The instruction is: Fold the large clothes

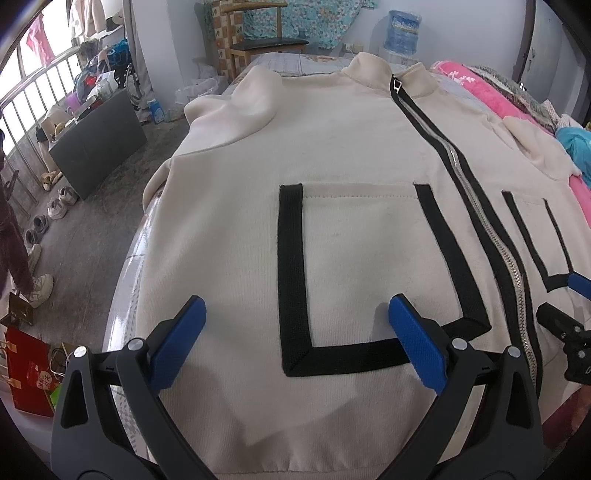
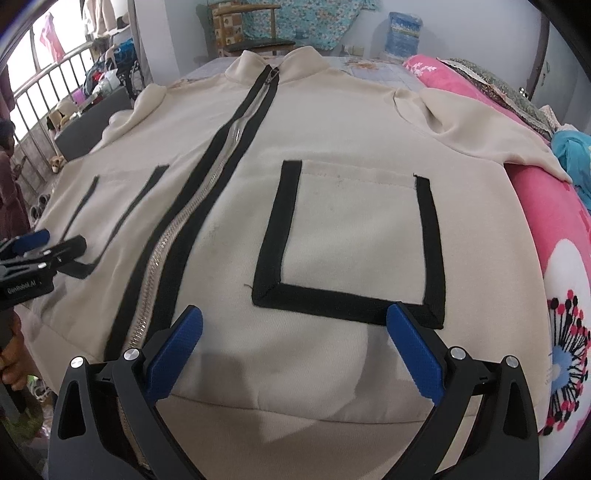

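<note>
A cluttered bedroom around the bed.

A pink blanket (image 2: 546, 229) with a flower print lies along the right side of the bed (image 1: 122, 314), with blue cloth (image 1: 576, 144) beside it. At the far wall stand a wooden chair (image 1: 266, 44) and a water jug (image 1: 402, 26). Left, on the floor: shoes (image 1: 55, 206) in a row, a dark box (image 1: 99, 144), a red bag (image 1: 26, 369), a window railing (image 1: 33, 92).

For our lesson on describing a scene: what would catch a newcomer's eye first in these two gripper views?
First, the cream jacket spread flat and front-up on the bed, its black-edged zipper running from collar to hem. Next, the black-trimmed pockets either side of the zipper. Then the open left gripper and open right gripper poised over the hem, and the bright pink blanket along the jacket's right.
</note>
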Tool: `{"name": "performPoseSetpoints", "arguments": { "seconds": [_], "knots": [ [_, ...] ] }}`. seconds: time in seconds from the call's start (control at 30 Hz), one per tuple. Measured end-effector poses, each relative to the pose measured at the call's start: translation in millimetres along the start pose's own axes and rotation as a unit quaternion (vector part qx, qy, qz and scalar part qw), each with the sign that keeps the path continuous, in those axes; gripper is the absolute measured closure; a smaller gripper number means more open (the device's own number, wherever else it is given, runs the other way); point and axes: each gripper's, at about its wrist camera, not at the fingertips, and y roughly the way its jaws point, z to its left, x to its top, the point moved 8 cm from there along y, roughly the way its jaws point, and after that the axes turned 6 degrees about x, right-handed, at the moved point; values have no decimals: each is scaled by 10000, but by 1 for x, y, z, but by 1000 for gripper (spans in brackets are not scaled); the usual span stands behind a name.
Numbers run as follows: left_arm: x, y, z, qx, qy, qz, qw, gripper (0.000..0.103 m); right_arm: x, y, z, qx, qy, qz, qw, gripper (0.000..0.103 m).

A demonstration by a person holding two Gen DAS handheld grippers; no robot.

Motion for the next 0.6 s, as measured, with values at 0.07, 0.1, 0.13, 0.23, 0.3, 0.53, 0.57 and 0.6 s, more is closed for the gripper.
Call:
{"name": "performPoseSetpoints", "arguments": {
  "seconds": [0.07, 0.1, 0.13, 0.23, 0.3, 0.53, 0.57, 0.6],
  "knots": [
    [5, -9, 10, -36, -186, -190, 9996, 7, 6, -4, 3, 101, 25, -103, 9999, 6],
    [8, -13, 17, -27, -263, -298, 9992, 7, 9, -6, 5, 156, 23, -151, 9998, 6],
    [12, -18, 23, -6, -324, -400, 9987, 7, 13, -7, 8, 214, 12, -199, 9996, 6],
    [31, -37, 58, 141, -639, -829, 9944, 8, 27, -9, 25, 416, -93, -337, 9985, 6],
    [42, -44, 82, 184, -864, -1021, 9908, 8, 35, -8, 38, 543, -190, -396, 9976, 6],
    [54, -15, 174, -588, -2308, -681, 9688, 8, 55, 12, 75, 871, -386, -342, 9949, 6],
    [53, -8, 182, -714, -2472, -618, 9644, 8, 57, 16, 79, 879, -434, -312, 9947, 6],
    [50, 3, 192, -900, -2698, -518, 9573, 8, 58, 18, 81, 872, -481, -289, 9946, 7]
  ]
}}
